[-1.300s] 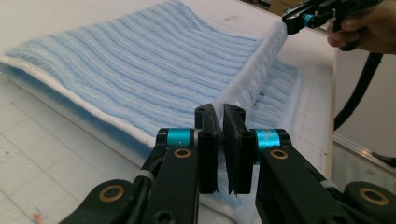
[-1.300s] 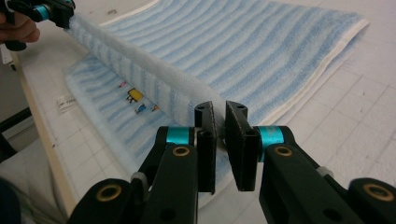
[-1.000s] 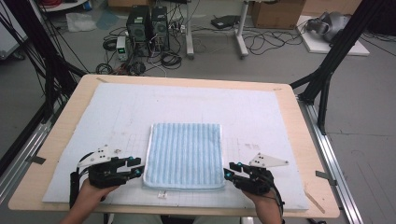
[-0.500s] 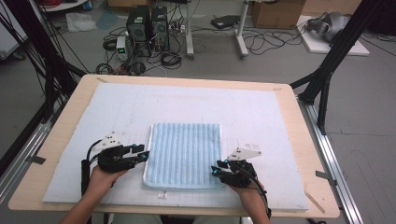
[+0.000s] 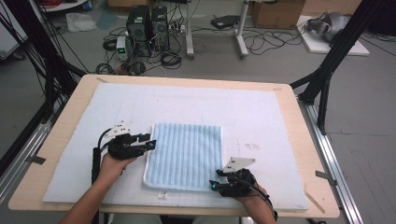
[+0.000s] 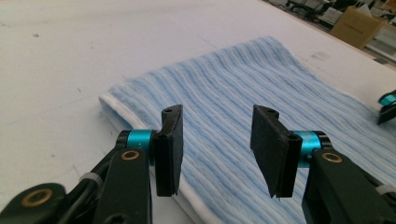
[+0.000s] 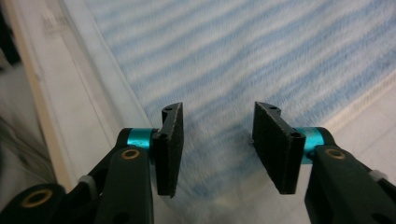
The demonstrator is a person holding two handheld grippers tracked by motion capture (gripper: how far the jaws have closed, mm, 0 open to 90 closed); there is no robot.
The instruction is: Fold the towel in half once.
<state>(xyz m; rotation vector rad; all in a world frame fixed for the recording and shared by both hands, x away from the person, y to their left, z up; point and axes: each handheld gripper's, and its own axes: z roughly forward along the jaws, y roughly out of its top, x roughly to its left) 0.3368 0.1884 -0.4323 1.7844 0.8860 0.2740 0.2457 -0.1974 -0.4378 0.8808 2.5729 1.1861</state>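
- The left gripper [image 5: 150,144] sits at the left edge of the folded blue striped towel [image 5: 185,155], about halfway along that edge, pointing right toward the cloth.
- In the left gripper view its jaws are spread with a clear gap, having just been opening; the towel [image 6: 243,116] lies below and beyond them, and neither pad presses on the cloth.
- The left hand [image 5: 109,165] holds this gripper from the near-left side, with the forearm coming up from the near edge of the table.
- The right gripper [image 5: 213,185] is at the towel's near right corner, pointing left toward it.
- In the right gripper view its jaws are also apart, having just been opening; the striped fabric [image 7: 243,60] shows between and past them, a little blurred, and nothing is pinched.
- The right hand [image 5: 245,186] grips it close to the near edge of the table.
- The towel lies flat, roughly in the near middle of the white mat [image 5: 261,116], its stripes running from near to far.
- Its long axis also runs near to far, slightly longer that way than across; a white hem borders its near and left edges.
- The mat covers most of the wooden table [image 5: 308,154].
- Beyond the far edge, computer towers [image 5: 148,28] and loose cables lie on the floor.
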